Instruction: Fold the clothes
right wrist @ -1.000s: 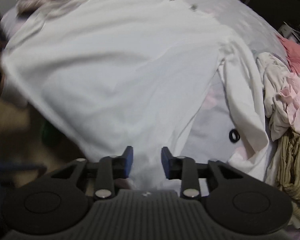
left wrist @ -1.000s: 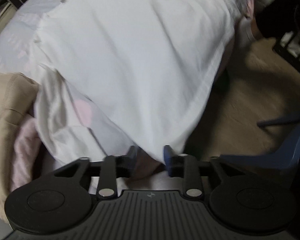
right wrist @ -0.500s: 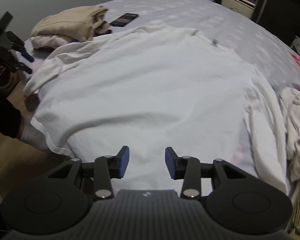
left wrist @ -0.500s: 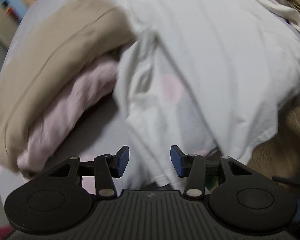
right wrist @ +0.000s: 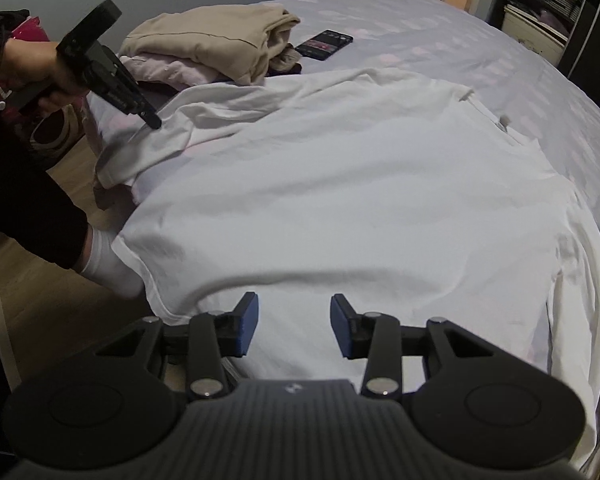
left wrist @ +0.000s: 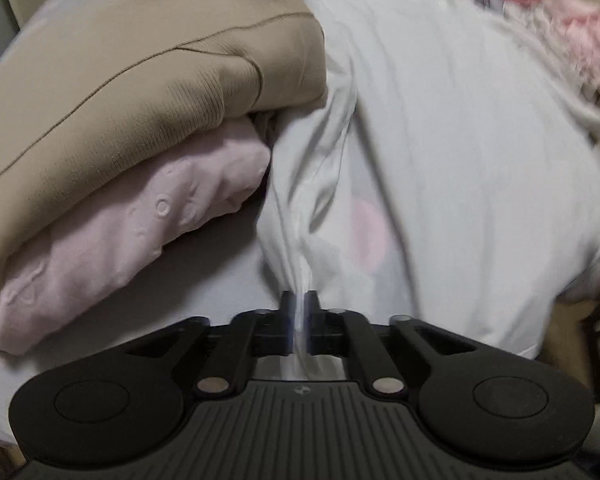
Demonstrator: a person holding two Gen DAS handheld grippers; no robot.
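White shirt (right wrist: 340, 200) — one, sleeve pinched by left claw (left wrist: 299, 304).

1. White shirt (right wrist: 340, 184), plain.
2. Folded sweater (left wrist: 132, 80), tan, fine ribbed knit.
3. Folded garment (left wrist: 132, 232) beneath it, pale pink.
4. Bed (right wrist: 440, 40) sheet, lilac with pale pink spots.
5. Right gripper (right wrist: 293, 325) pads, blue.

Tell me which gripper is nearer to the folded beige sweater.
Left. The left gripper is shut on the white shirt's sleeve right beside the folded beige sweater. The right gripper hangs open over the shirt's hem, across the shirt from the sweater.
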